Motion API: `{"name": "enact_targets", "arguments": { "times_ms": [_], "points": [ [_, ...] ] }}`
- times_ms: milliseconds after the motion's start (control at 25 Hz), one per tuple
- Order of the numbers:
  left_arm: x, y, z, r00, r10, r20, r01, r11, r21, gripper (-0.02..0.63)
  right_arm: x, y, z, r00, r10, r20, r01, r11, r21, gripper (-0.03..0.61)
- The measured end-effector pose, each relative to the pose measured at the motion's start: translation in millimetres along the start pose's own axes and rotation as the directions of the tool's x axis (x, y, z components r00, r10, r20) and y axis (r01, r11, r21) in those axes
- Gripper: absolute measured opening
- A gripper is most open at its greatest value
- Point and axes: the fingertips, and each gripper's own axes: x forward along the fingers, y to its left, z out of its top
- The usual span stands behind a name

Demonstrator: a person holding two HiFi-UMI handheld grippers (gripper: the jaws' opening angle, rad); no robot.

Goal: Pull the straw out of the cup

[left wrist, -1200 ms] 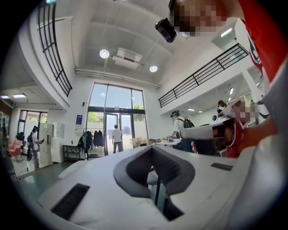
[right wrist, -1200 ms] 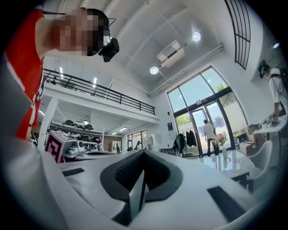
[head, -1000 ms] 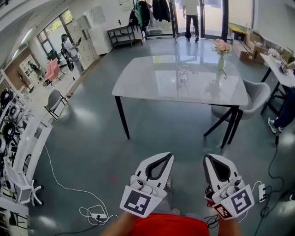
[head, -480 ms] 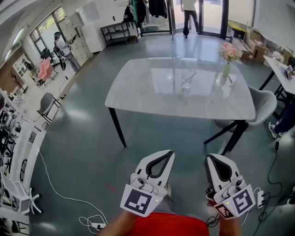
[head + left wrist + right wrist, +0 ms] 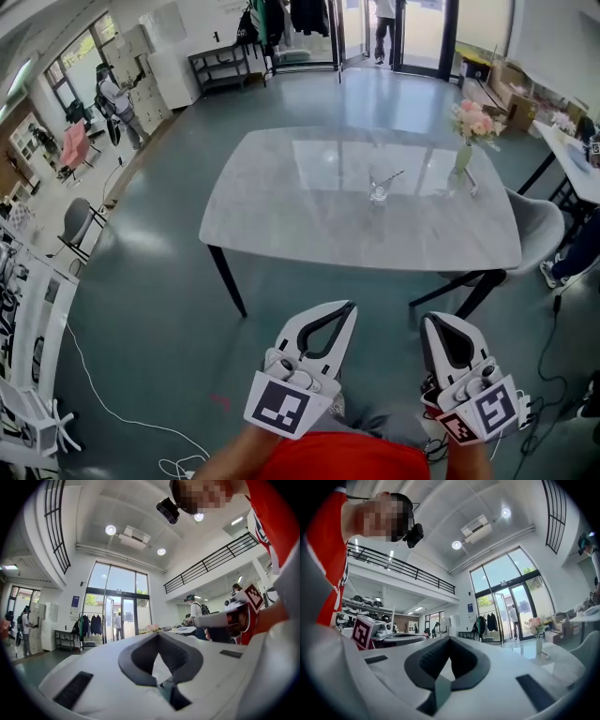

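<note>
A clear glass cup (image 5: pixel 378 191) with a straw (image 5: pixel 392 175) leaning to the right stands near the middle of the grey marble table (image 5: pixel 281 216). Both grippers are held low in front of me, well short of the table's near edge, over the floor. My left gripper (image 5: pixel 348 306) is shut with nothing in it, and in its own view the jaw tips (image 5: pixel 158 634) meet. My right gripper (image 5: pixel 428 321) is likewise shut and empty (image 5: pixel 450 638). Neither gripper view shows the cup.
A vase of pink flowers (image 5: pixel 467 150) stands right of the cup on the table. A grey chair (image 5: pixel 548 225) sits at the table's right end. Cables (image 5: pixel 103 403) lie on the floor at the left. Another desk (image 5: pixel 577 164) stands at the far right.
The table has drawn nearer and sits lower in the head view as I walk towards it. Both grippers stay shut and keep the same place in the view.
</note>
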Motion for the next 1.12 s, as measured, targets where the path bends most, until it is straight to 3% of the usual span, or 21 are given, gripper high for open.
{"name": "enact_targets", "arguments": {
  "times_ms": [360, 1120],
  "points": [
    [54.7, 41.8, -7.8, 1.000, 0.013, 0.005, -0.013, 1.000, 0.002, 0.026, 52.9, -51.3, -6.3, 1.000, 0.002, 0.009, -0.002, 1.000, 0.002, -0.009],
    [225.6, 121.2, -26.2, 0.991, 0.128, -0.048, -0.126, 0.991, 0.032, 0.026, 179.5, -215.9, -21.1, 0.997, 0.080, 0.003, -0.080, 0.997, 0.017, -0.009]
  ]
}}
